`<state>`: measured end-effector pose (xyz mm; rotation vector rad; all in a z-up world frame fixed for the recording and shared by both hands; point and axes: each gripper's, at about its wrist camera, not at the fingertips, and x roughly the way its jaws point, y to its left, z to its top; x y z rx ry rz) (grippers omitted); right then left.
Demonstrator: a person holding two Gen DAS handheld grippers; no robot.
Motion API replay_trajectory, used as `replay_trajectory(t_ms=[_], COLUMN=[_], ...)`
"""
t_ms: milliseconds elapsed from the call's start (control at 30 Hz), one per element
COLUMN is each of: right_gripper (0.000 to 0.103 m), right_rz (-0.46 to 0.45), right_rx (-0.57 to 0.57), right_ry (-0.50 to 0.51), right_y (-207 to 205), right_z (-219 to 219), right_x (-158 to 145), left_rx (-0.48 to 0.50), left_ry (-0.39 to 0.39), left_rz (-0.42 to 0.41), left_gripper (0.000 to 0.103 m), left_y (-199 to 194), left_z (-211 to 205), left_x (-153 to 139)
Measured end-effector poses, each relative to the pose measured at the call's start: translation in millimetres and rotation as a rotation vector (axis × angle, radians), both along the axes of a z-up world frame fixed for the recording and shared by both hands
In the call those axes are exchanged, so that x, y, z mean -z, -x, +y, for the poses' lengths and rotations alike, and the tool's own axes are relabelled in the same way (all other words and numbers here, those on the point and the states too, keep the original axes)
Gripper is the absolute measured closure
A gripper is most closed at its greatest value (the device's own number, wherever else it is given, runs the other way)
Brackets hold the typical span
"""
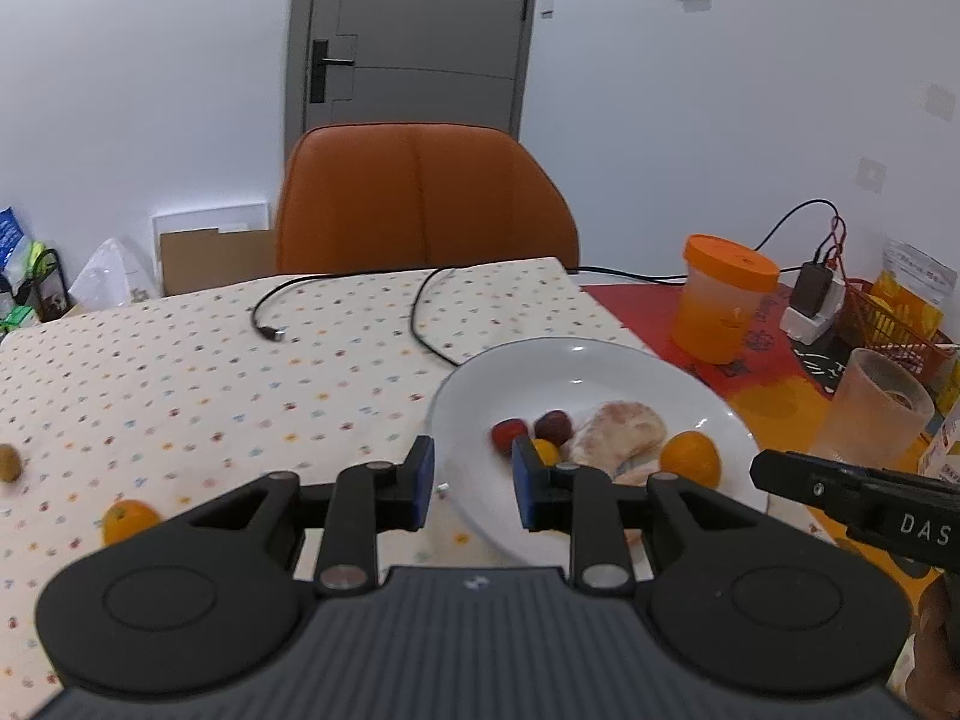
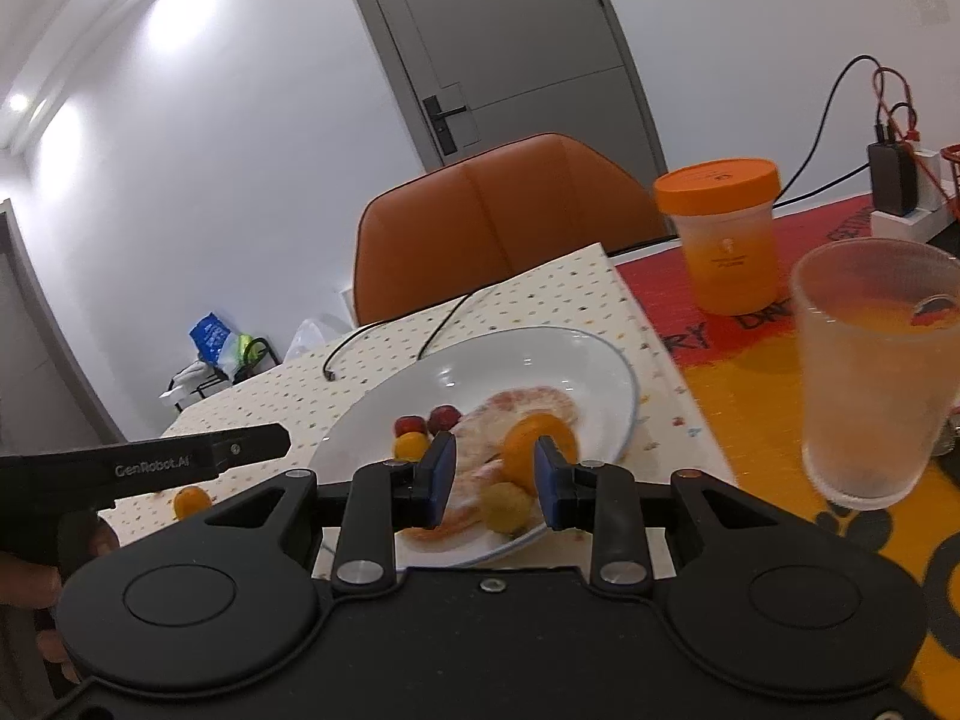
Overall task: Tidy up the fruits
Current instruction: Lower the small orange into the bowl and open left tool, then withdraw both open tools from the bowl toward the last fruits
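A white plate (image 1: 576,354) (image 2: 606,354) holds two red cherry tomatoes (image 1: 509,432) (image 2: 409,423), a yellow one (image 1: 547,451) (image 2: 410,446), a peeled pomelo piece (image 1: 618,435), an orange (image 1: 690,457) (image 2: 537,441) and a blurred yellow-green fruit (image 2: 507,504). My left gripper (image 1: 474,468) stands open over the plate's left rim, nothing between its fingers. My right gripper (image 2: 495,468) is open above the plate's near side, with the orange and the yellow-green fruit seen in its gap. On the dotted cloth lie another orange (image 1: 129,519) (image 2: 192,501) and a small green-brown fruit (image 1: 9,462).
An orange-lidded jar (image 1: 726,306) (image 2: 726,234) and a frosted glass (image 1: 876,408) (image 2: 876,372) stand right of the plate on a red-orange mat. A black cable (image 1: 336,300) crosses the cloth. An orange chair (image 1: 420,198) is behind the table; a red basket (image 1: 888,324) is far right.
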<state>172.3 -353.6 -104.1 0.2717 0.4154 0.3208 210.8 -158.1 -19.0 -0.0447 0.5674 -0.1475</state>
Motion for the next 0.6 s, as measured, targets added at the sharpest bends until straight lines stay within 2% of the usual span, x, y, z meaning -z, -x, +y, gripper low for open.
replay_trajectory(t_ms=[167,333,533,600], right_gripper=[0.067,0.065,0.050,0.047], right_rz=[-0.004,-0.007,-0.025,-0.034], right_rx=[-0.028,-0.049,-0.079,-0.090], right_ry=[0.005,0.012,0.035,0.044], right_y=[1,2,5,6], right_z=[16,30,54,62], right_x=[-2,-6,-12,-14], left_rx=[-0.051,-0.098,-0.156,-0.172], left_ry=[0.002,-0.006,-0.002,-0.008], left_rz=[-0.004,-0.010,-0.004,-0.010], left_gripper=[0.064,0.043,0.024,0.023], left_y=[9,20,30,35], left_z=[21,42,67,75], left_x=[-6,-11,-14,-15])
